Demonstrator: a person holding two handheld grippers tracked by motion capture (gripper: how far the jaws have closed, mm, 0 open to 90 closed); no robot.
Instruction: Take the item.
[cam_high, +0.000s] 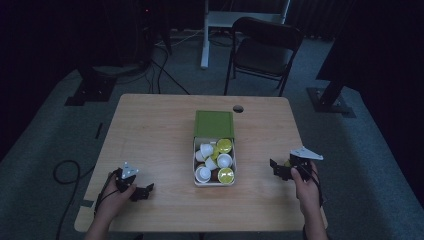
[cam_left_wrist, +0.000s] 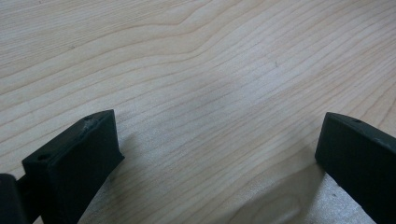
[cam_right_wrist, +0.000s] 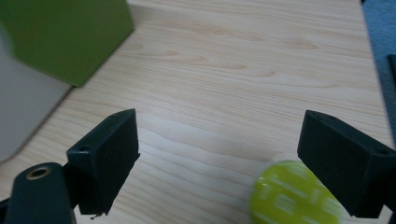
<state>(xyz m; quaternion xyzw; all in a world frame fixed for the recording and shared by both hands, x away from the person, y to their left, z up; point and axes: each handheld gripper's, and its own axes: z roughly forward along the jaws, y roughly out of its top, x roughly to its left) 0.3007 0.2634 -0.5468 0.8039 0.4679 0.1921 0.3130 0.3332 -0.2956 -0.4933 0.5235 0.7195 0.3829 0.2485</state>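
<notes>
Right gripper (cam_right_wrist: 219, 163): jaws spread, lime-lidded coffee capsule (cam_right_wrist: 292, 193) released at four o'clock; should lift straight clear, avoiding nudges.

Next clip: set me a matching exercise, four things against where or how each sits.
Things:
1. left tongs
2. right tongs
3. green lid
4. white box

Places or states:
A. holds white and yellow-green capsules
B. open over bare wood, near the table's left front
C. lies against the box's far end
D. open, a yellow-green capsule on the table by one jaw

Pairs: 1-B, 2-D, 3-C, 4-A
</notes>
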